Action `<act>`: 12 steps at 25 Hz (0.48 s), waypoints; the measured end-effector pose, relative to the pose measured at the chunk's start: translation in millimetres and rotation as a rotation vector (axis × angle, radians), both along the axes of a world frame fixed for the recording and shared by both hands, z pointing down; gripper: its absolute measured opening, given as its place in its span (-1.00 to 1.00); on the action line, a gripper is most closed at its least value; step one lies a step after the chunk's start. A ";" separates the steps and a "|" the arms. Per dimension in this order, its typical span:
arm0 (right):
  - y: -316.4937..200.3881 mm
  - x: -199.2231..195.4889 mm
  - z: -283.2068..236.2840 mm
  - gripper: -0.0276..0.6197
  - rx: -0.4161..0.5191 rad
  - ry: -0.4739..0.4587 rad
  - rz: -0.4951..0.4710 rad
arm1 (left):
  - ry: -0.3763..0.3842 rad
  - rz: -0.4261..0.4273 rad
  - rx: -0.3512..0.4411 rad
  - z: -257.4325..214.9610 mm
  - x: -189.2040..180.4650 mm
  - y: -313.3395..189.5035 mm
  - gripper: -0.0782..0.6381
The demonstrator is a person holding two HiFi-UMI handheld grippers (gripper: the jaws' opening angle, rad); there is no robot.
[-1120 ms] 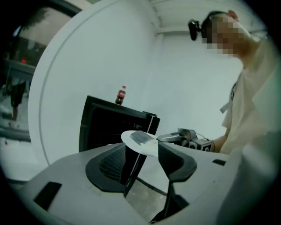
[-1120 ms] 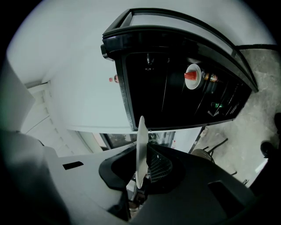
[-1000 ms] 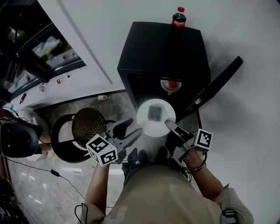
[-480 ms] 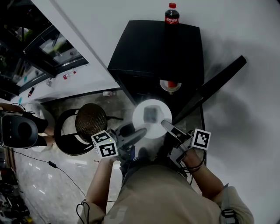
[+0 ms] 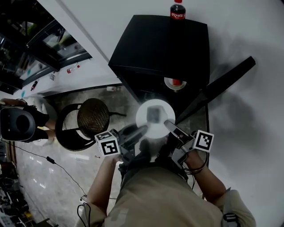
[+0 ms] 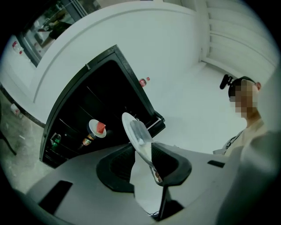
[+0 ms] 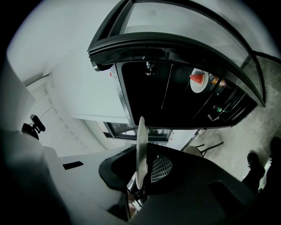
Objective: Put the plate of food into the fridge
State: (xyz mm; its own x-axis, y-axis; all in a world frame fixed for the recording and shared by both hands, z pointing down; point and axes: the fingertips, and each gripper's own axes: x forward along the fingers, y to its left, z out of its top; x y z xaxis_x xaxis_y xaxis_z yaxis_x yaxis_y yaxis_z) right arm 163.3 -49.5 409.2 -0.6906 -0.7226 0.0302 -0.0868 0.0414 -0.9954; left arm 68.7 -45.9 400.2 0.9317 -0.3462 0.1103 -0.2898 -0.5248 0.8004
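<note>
While the right gripper (image 5: 171,127) is clamped on the plate (image 5: 146,123), with the rim pinched edge-on between its jaws, the left gripper (image 5: 140,130) isn't gripping yet as far as I can see. Left jaws have just been closing with the plate rim between them. One pad touches the rim and a pale gap shows on the other side.

Plate sits roughly level between the two grippers. Left one is at its near-left edge, right one at its near-right edge, both pointing toward the fridge (image 5: 159,48). Food (image 5: 154,114) on the plate reads as a greyish block near the centre; can't tell what it is.

Fridge is black and straight ahead of both sets of jaws. Its door (image 5: 222,84) is swung open, out past the right gripper's outer side. Plate is in front of the opening, not on a shelf.

Beyond the plate, inside the fridge, a small dish (image 5: 175,83) with something red on it sits on a shelf. Left gripper view shows a bottle (image 6: 87,141) just beside that dish, too dim to identify.

A cola bottle (image 5: 177,9) stands upright on the fridge top at its far edge, well ahead of the grippers.

Round mesh-seat chair (image 5: 91,122) is on the floor off the left gripper's outer side, apart from it.
</note>
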 end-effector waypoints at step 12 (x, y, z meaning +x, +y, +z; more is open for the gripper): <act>-7.5 -25.9 21.1 -0.75 -0.025 0.073 0.027 | 0.033 0.016 -0.122 31.9 -24.8 -10.4 -0.52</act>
